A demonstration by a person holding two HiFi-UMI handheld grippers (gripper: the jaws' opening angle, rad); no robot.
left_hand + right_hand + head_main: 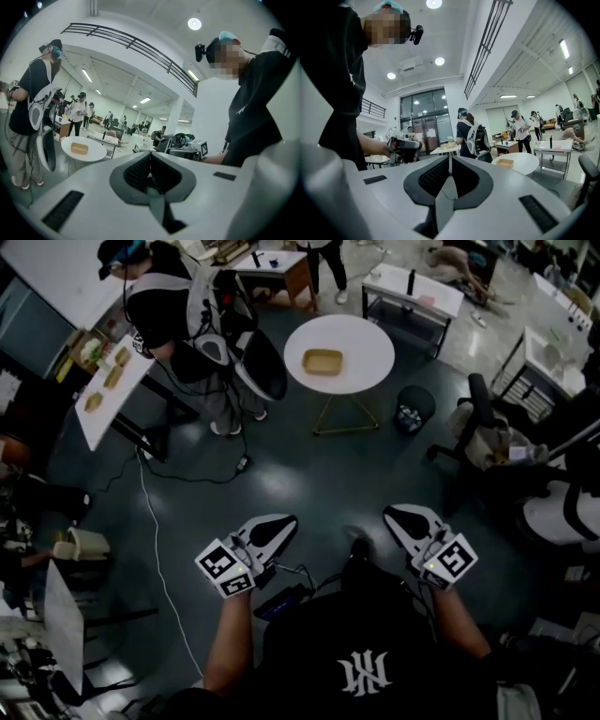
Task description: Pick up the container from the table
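A shallow tan container [322, 362] sits on a round white table [361, 338] across the dark floor, far ahead of both grippers. It also shows small in the left gripper view [79, 148] and the right gripper view [505, 163]. My left gripper [272, 532] and right gripper [405, 519] are held level in front of my chest, well short of the table. Both have their jaws pressed together with nothing between them. In the left gripper's [150, 157] and the right gripper's [449, 161] own views the dark pads meet in a thin line.
A person with a backpack [178, 315] stands at the left beside a long white table [94, 423] carrying several tan items. A dark bin [414, 407] and an office chair [483, 432] stand right of the round table. A white cable [159, 549] runs over the floor.
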